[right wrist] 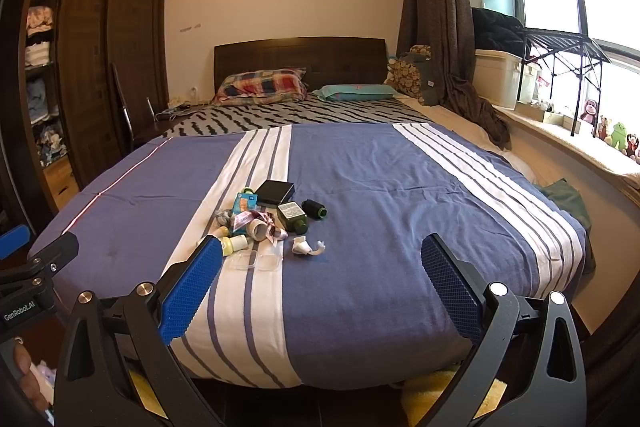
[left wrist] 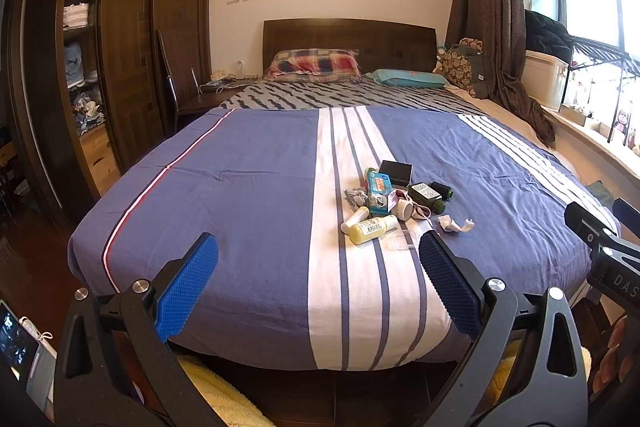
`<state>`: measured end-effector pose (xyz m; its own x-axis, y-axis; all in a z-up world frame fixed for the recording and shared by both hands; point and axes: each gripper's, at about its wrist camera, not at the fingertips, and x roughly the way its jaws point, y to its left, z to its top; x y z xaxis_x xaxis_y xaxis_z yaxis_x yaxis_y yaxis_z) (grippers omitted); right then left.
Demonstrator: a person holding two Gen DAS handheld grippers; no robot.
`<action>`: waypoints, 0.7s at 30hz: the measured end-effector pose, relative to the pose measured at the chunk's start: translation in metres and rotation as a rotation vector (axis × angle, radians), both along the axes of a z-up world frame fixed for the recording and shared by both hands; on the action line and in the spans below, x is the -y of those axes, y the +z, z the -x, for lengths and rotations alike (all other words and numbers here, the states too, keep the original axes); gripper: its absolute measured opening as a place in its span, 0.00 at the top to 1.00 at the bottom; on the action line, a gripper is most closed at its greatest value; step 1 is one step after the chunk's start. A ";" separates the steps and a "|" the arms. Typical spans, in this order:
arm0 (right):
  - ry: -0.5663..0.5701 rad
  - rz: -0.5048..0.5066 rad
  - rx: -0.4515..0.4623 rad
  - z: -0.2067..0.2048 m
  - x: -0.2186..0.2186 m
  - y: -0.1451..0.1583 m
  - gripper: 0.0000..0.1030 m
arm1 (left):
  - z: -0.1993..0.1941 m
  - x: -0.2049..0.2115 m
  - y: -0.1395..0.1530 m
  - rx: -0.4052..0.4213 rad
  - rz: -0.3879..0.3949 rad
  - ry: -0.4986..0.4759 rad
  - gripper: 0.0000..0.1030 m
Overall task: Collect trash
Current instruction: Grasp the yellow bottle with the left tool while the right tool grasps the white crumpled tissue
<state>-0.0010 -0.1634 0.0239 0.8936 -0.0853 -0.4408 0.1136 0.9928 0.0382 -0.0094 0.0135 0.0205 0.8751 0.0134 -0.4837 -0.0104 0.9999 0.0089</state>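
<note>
Both tongs, left (left wrist: pixel 318 267) and right (right wrist: pixel 322 267), gape wide and empty over the bed (left wrist: pixel 240 187). The crumpled tissue (right wrist: pixel 306 247) looks light and soft; pinch its middle.

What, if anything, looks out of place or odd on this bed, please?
A small heap of clutter sits on the otherwise tidy blue striped bedspread: toppled bottles, a black box and, slightly apart, a crumpled white scrap. The bottles lie on their sides; nothing looks spilled. Both grippers' jaws are open and empty.
</note>
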 end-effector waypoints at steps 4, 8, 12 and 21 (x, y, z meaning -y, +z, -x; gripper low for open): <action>-0.001 -0.002 -0.007 -0.003 0.001 -0.005 0.03 | -0.003 -0.001 -0.006 -0.013 0.001 0.001 0.08; -0.002 -0.007 -0.032 -0.010 0.002 -0.016 0.03 | -0.012 -0.006 -0.020 -0.040 0.018 0.003 0.08; 0.002 -0.038 -0.077 -0.026 0.008 -0.035 0.03 | -0.025 -0.010 -0.036 -0.067 0.000 0.019 0.08; 0.039 -0.059 -0.152 -0.062 0.009 -0.080 0.03 | -0.063 -0.009 -0.074 -0.131 -0.031 0.011 0.08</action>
<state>0.0606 -0.1724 -0.0566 0.8184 -0.0215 -0.5742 0.0836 0.9931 0.0820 0.0535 0.0225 -0.0532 0.8039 0.0396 -0.5934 -0.0183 0.9990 0.0419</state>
